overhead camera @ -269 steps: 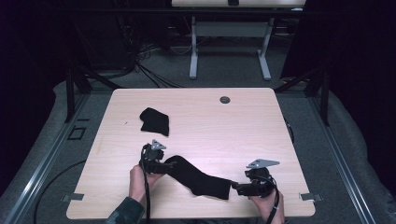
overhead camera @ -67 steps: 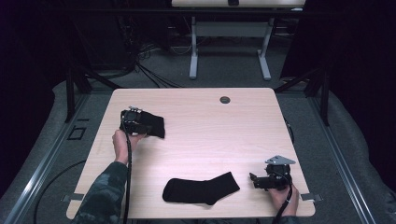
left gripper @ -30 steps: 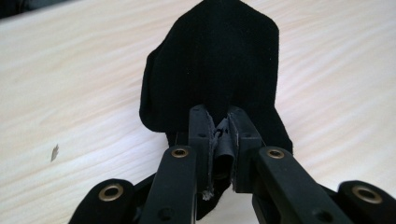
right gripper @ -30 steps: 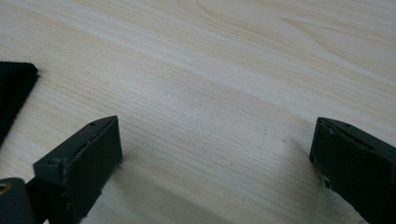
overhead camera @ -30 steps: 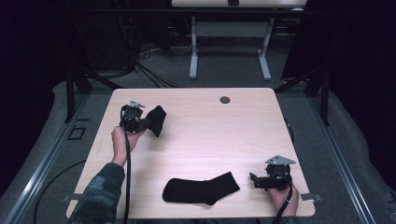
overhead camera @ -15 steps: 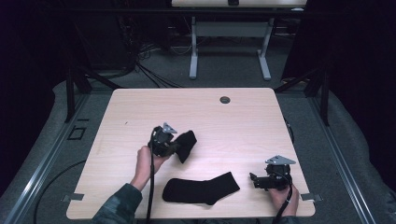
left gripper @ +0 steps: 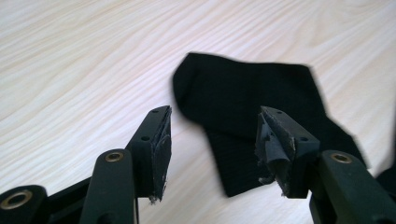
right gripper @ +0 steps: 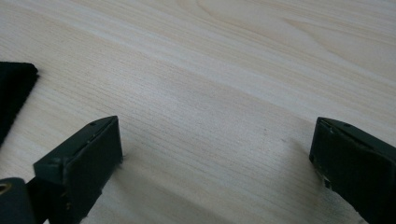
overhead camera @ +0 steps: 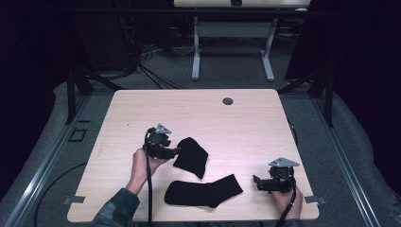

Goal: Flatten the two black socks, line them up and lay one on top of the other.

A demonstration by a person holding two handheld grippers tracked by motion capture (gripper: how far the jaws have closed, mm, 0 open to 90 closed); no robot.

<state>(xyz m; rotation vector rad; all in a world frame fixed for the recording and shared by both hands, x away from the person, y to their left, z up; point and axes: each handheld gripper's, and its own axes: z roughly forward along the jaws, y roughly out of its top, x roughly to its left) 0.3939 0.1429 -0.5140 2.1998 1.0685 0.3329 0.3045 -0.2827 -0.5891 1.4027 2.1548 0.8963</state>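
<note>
We see two black socks on the wooden table [overhead camera: 142, 109]. The folded sock [overhead camera: 191, 156] lies near the middle of the table's front half, and the flat sock [overhead camera: 203, 191] lies stretched out just in front of it, close to the front edge. From the high view their nearest corners look almost touching; we cannot tell if they do.

Our left gripper [overhead camera: 176, 152] sits at the left edge of the folded sock. In the left gripper view its jaws stand apart with nothing pinched between them: the folded sock [left gripper: 252, 112] lies on the wood just beyond the tips, its nearer edge reaching down between the two pads, and the right pad's [left gripper: 273, 149] lining is frayed.

Our right gripper [overhead camera: 255, 181] rests near the table's front right corner, pointing left toward the flat sock's toe but apart from it. Its jaws are spread wide over bare wood, and in the right gripper view a corner of the flat sock [right gripper: 14, 93] shows at the far left.

The whole back half of the table is open wood, with a small round hole [overhead camera: 228, 101] near the back edge. There is also free room left of our left hand [overhead camera: 142, 163] and between the socks and the right gripper.
</note>
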